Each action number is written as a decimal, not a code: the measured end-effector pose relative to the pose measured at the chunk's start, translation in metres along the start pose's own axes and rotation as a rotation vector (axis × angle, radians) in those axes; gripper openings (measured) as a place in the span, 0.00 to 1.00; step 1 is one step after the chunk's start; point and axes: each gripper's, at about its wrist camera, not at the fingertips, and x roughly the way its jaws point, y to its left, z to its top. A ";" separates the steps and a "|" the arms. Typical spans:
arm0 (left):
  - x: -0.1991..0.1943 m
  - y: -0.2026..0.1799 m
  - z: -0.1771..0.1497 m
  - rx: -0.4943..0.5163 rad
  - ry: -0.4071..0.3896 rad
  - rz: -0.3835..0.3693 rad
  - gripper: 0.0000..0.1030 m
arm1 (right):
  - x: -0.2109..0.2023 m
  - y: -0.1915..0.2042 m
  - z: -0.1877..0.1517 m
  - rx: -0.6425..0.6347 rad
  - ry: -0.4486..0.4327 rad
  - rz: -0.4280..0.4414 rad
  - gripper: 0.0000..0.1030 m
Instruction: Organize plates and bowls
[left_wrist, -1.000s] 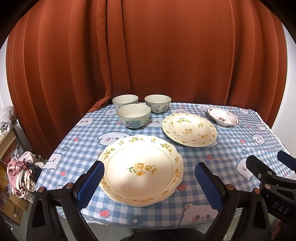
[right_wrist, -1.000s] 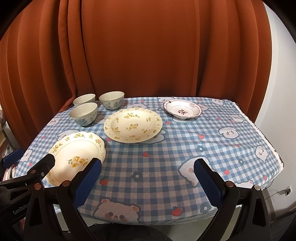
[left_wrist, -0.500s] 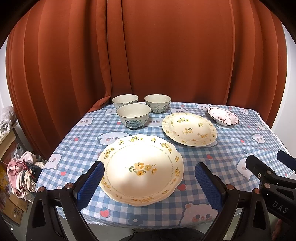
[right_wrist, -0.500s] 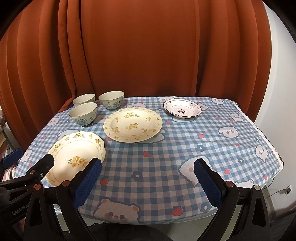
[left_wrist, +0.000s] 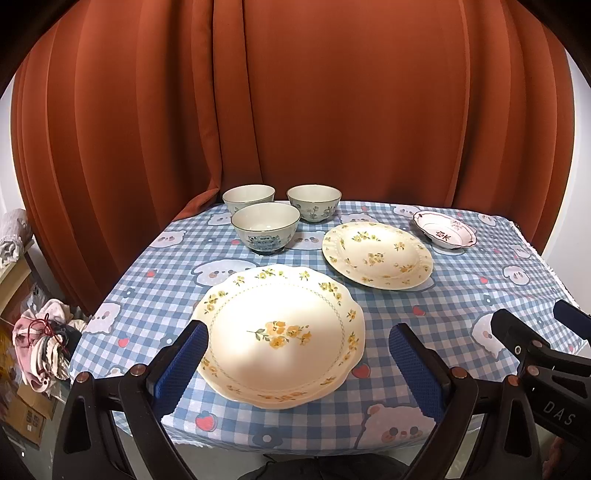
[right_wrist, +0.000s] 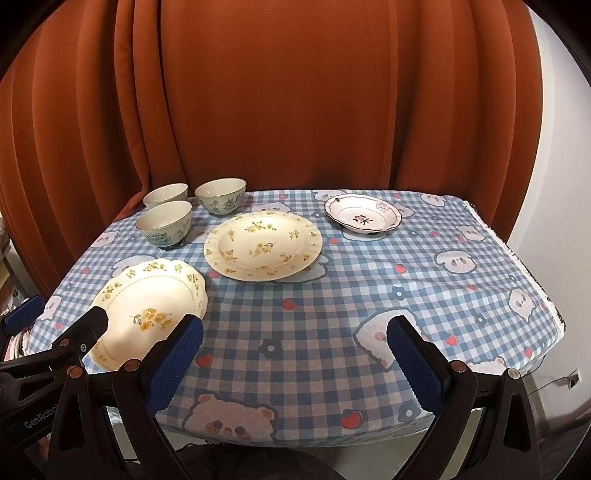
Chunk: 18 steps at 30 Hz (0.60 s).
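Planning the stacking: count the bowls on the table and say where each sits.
3, at the far left corner: front bowl nearest the scalloped plate, back-left bowl by the curtain, back-right bowl. None looks hidden.

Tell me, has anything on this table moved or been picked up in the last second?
Nothing visibly changed. Both tools, left and right, hang open at the near edge of the table, holding nothing. The scalloped plate, the round flowered plate, the small pink-rimmed dish and the three bowls sit exactly where they were.
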 end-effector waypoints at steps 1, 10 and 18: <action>0.000 0.000 0.000 0.000 0.000 0.001 0.96 | 0.000 -0.001 0.000 0.000 0.000 0.000 0.98; 0.004 0.006 -0.002 -0.002 0.021 0.018 0.95 | 0.004 0.004 0.001 -0.009 0.017 0.009 0.98; 0.025 0.032 0.014 -0.003 0.050 0.026 0.94 | 0.025 0.032 0.016 -0.019 0.052 0.019 0.98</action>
